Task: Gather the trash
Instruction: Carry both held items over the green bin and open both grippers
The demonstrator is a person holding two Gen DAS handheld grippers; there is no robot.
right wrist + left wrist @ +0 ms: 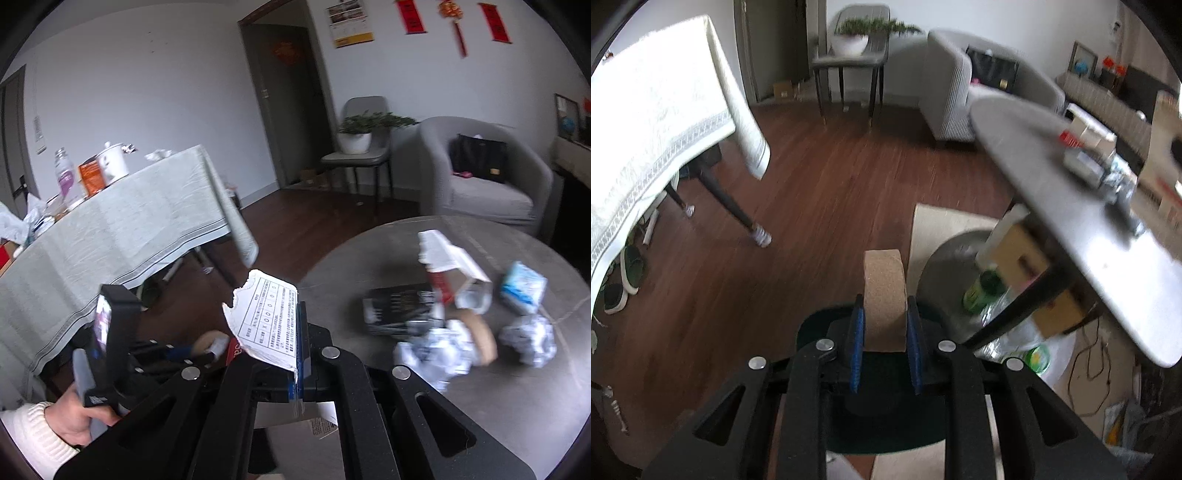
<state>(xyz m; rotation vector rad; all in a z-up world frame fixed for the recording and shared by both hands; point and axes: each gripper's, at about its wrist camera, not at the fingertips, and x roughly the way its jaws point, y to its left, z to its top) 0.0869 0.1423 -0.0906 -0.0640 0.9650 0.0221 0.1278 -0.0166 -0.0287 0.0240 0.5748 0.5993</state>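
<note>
My left gripper [884,317] is shut on a cork-brown tape roll [884,299], held over a dark round bin opening [886,435] beside the round grey table [1052,177]. My right gripper [291,332] is shut on a torn white carton piece with a printed table [267,321], held at the left edge of the round grey table [517,406]. On that table lie crumpled foil balls [528,341], a brown tape roll [482,338], a torn white box [452,264], a blue-white pack [524,282] and a dark booklet [397,306]. The left gripper [207,345] with its roll also shows in the right wrist view.
A clear bag with green bottles [986,286] and a cardboard box [1034,280] sit under the round table. A cloth-covered dining table [110,236] stands to the left, a grey armchair [487,173] and a chair with a plant [364,136] behind. Cables [1089,369] lie on the floor.
</note>
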